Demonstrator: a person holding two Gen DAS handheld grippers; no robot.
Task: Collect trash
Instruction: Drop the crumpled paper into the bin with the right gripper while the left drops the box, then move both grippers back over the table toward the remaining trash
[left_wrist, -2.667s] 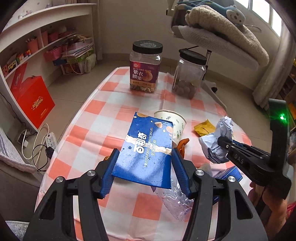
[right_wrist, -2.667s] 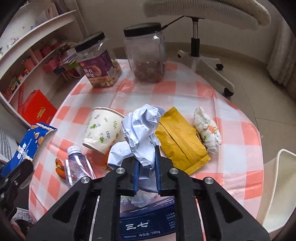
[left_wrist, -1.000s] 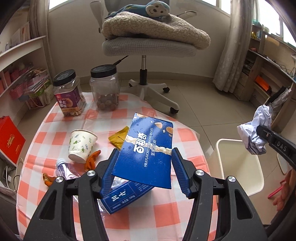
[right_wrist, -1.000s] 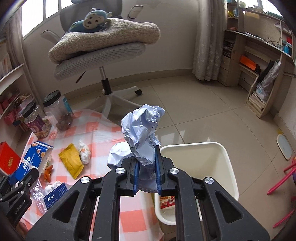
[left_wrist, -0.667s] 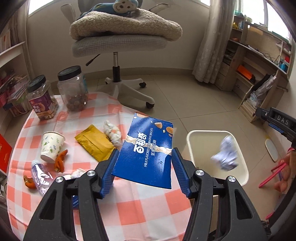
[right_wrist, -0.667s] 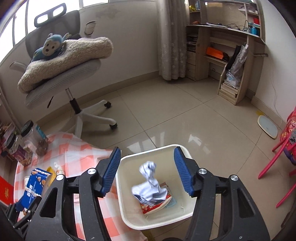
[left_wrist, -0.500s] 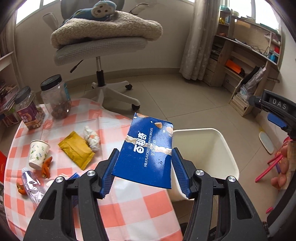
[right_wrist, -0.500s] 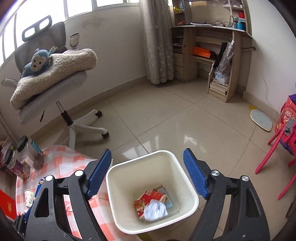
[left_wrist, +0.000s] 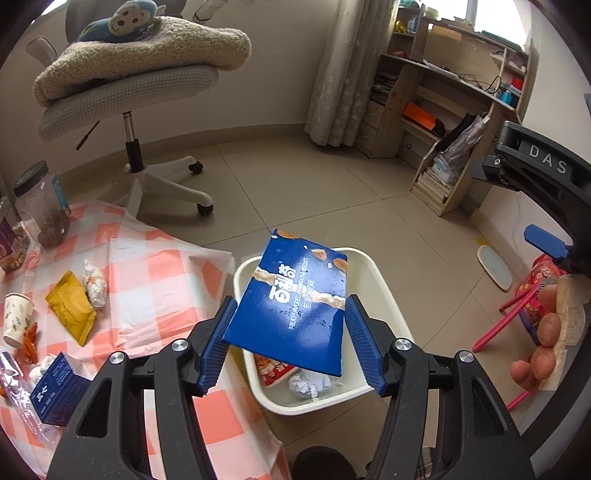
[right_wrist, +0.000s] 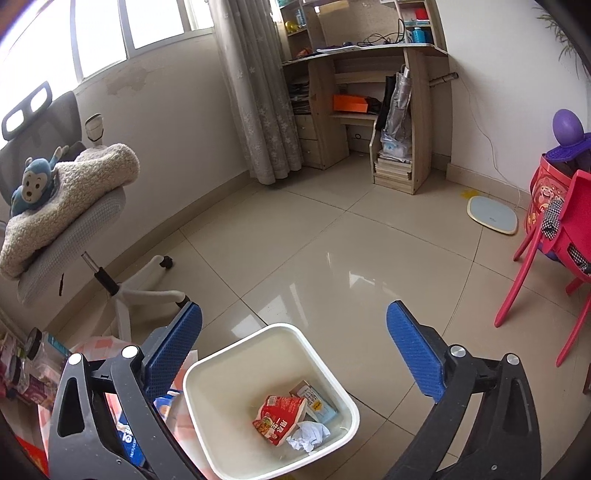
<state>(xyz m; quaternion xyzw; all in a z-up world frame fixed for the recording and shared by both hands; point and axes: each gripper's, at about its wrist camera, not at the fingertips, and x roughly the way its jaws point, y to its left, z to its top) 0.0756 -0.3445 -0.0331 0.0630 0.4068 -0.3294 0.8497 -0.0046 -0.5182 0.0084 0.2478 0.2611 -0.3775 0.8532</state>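
My left gripper (left_wrist: 291, 314) holds a blue snack box (left_wrist: 295, 302) tilted above the white bin (left_wrist: 384, 291). Its jaws are opening, with the box between them and its edges against the pads. My right gripper (right_wrist: 293, 306) hangs over the same bin (right_wrist: 236, 350), its jaws spreading to full width with nothing between them. It also shows at the right edge of the left wrist view (left_wrist: 513, 206), with a person's hand (left_wrist: 546, 343) below it. In the bin lie a crumpled white paper (right_wrist: 308, 435) and a red packet (right_wrist: 280, 417).
The checked table (left_wrist: 155, 280) to the left of the bin carries a yellow packet (left_wrist: 70, 306), a white wrapper (left_wrist: 94, 284), a paper cup (left_wrist: 16, 319), a small blue box (left_wrist: 57, 391), a plastic bottle (left_wrist: 18, 387) and jars (left_wrist: 44, 206). An office chair (left_wrist: 129, 92) stands behind; a red chair (right_wrist: 554, 240) stands right.
Both hands swung from the table to above the bin. My right gripper opened and the crumpled paper fell into the bin. The blue box stays between my left pads.
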